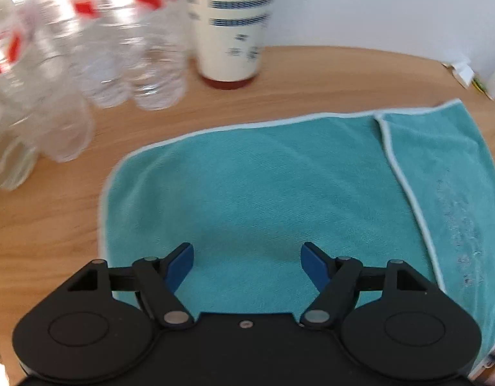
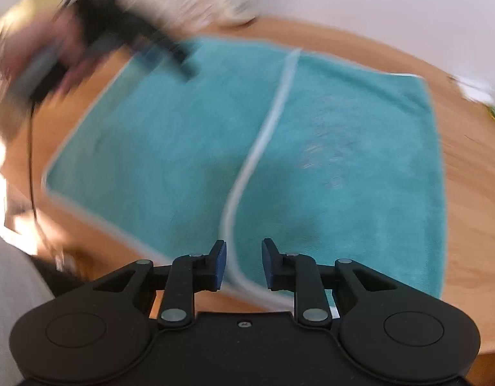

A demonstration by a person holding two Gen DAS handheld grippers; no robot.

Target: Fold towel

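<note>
On round wooden table by white wall: teal towel; left gripper wide open, right gripper part-open, both empty.

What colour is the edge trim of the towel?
Pale whitish-blue, on the teal towel; clearest in the left wrist view.

Colours and patterns, both wrist views

Towel: teal, plain, with a pale light-blue bound edge. Surface: warm light-brown wood grain. Left tongs and right tongs: black bodies with blue finger pads. Water bottles: clear plastic with red-and-white labels. Cup: cream with dark blue bands of print and a reddish-brown base. Wall: plain white.
</note>
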